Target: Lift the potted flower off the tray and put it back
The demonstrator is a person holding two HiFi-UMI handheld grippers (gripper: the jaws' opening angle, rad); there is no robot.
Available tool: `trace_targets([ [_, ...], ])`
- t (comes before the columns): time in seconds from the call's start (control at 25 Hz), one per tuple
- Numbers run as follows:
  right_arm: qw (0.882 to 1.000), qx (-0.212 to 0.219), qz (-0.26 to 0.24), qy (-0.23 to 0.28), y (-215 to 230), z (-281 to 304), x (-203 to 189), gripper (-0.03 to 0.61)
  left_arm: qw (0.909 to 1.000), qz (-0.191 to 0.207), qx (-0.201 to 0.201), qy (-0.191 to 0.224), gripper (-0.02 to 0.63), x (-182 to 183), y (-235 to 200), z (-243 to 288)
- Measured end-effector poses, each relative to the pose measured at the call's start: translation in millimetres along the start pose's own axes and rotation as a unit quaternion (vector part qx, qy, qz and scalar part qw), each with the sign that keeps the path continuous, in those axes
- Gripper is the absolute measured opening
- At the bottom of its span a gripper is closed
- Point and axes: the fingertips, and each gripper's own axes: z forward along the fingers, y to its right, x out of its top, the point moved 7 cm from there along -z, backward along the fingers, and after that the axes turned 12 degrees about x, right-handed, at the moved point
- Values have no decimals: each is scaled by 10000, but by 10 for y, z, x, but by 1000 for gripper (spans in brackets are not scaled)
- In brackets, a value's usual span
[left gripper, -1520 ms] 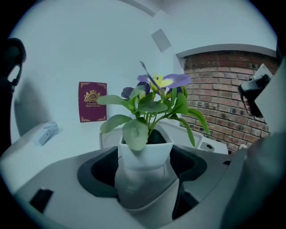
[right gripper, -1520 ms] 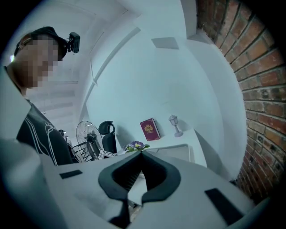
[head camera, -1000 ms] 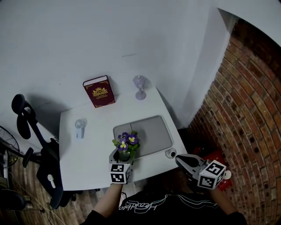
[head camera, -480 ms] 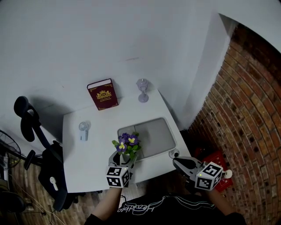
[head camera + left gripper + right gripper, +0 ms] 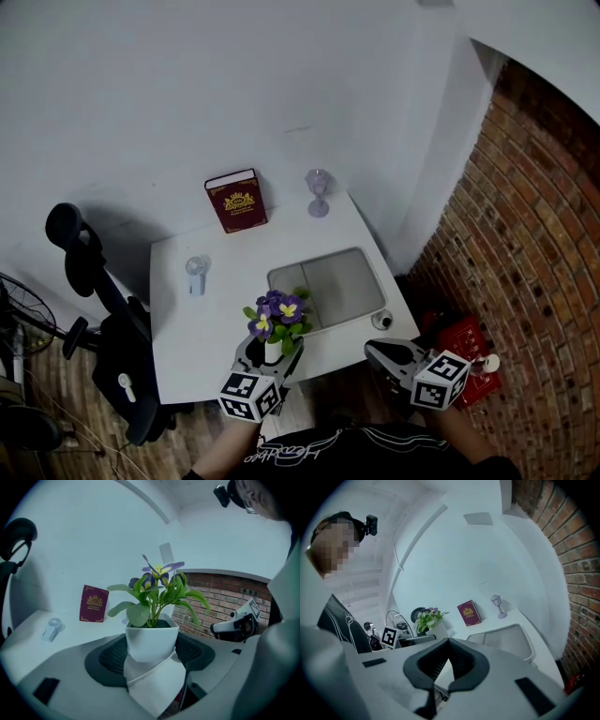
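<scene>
The potted flower (image 5: 275, 319), purple and yellow blooms in a white pot (image 5: 152, 641), hangs in the air over the table's near edge, left of the grey tray (image 5: 337, 281). My left gripper (image 5: 269, 349) is shut on the pot, one black pad on each side of it (image 5: 151, 648). The tray has nothing on it (image 5: 506, 639). My right gripper (image 5: 380, 350) hovers off the table's front right corner, its pads touching at the tips with nothing between them (image 5: 448, 641). The flower (image 5: 429, 617) also shows in the right gripper view, at the left.
A red book (image 5: 236, 200) stands at the back of the white table, a glass goblet (image 5: 318, 192) to its right. A small hand fan (image 5: 195, 274) lies at the left. A small round object (image 5: 382, 321) sits by the tray's near right corner. A black office chair (image 5: 103, 319) stands left, a brick wall (image 5: 534, 234) right.
My left gripper has risen with the potted flower and drawn back from the tray's near left corner toward the table's front edge. My right gripper has shifted a little toward me.
</scene>
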Motion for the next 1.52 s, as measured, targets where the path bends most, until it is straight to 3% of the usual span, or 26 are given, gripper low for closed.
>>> trace_targets([
  [0.32,9999,97,43,-29,-372,119,-266,2,9999,10,-135,60,337,-5,33,-566],
  [0.6,9999,55,94,-26,-536,101,-430,2,9999,64,-133,31,337,-115,15,-754],
  [1.0,10000,3,17,72,-509,15,-319,2,9993,234,-225,168,337,-61,83,-643],
  [1.52,9996,-21,-129,232,-271,-39,-42,2,9985,544,-27,105,337,-2,52,-97],
])
